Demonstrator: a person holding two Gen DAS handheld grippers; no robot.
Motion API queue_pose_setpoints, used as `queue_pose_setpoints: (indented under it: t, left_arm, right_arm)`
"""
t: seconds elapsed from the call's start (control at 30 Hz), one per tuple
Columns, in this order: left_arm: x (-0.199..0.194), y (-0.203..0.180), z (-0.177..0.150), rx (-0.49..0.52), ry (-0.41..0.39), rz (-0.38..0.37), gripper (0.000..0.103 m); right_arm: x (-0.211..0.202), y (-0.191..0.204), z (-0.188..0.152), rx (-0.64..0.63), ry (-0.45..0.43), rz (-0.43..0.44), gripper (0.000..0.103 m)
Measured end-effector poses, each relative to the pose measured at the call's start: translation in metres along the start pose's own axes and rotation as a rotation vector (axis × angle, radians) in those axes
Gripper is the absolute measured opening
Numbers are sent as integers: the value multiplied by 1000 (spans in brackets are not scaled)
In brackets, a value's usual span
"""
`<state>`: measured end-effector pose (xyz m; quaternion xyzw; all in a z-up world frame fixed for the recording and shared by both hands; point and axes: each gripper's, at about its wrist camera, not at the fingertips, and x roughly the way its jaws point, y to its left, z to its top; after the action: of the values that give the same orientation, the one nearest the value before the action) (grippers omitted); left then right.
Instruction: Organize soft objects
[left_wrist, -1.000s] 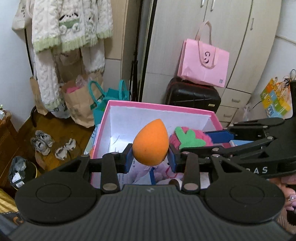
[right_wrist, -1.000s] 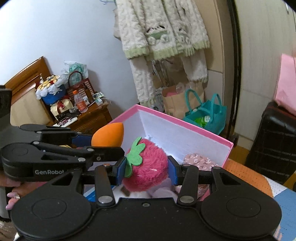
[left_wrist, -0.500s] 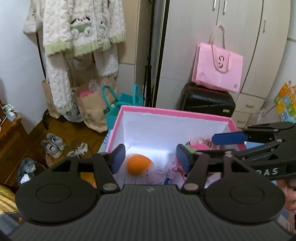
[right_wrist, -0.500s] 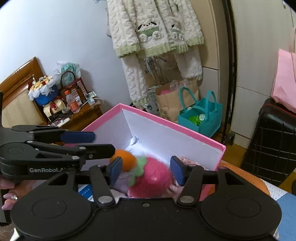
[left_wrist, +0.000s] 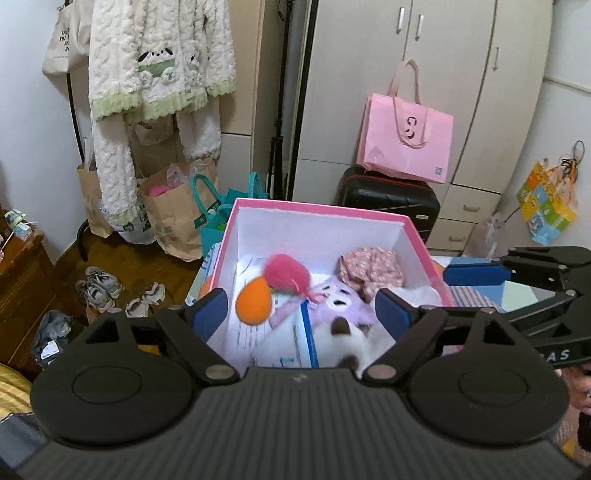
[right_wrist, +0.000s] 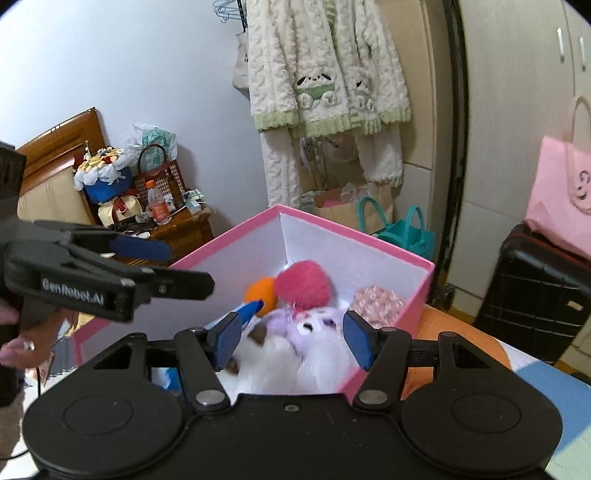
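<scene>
A cluttered bedroom: a fleecy cream jacket hangs at eleven o'clock, a pink shopping bag sits on a black suitcase at one o'clock. The pink box stands open in the middle. Inside it, the orange sponge lies at nine o'clock, touching the pink strawberry plush; a purple plush sits centre and a floral fabric piece at two o'clock. The left hand-held gripper is opening with nothing between its jaws; the right hand-held gripper is likewise opening and empty. To release well, I would let both spread fully and lift straight clear of the box walls, so no pad snags the plush fur.
</scene>
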<state>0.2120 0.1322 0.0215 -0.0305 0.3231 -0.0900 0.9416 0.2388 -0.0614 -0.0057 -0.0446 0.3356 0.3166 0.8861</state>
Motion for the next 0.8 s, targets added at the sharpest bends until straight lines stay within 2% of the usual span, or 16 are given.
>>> queue_pose_setpoints:
  t: [0.17, 0.3, 0.5, 0.57, 0.7, 0.8]
  left_arm:
    - [-23, -3, -6, -15, 10, -14, 87]
    - [-38, -11, -11, -27, 16, 41, 95]
    - [-70, -23, -17, -23, -15, 95, 98]
    - [-81, -27, -20, -20, -26, 118, 101]
    - [-105, -37, -27, -18, -42, 163, 103]
    - [-121, -44, -33, 0, -46, 146, 103]
  right_arm:
    - [-34, 9, -14, -7, -36, -15, 67]
    - [-57, 13, -20, -2, -61, -31, 69]
    - [-84, 24, -29, -18, -87, -59, 69]
    - [-94, 29, -31, -28, -96, -70, 78]
    - [-115, 42, -37, -55, -117, -99, 80]
    - [-128, 50, -41, -57, -126, -122, 89]
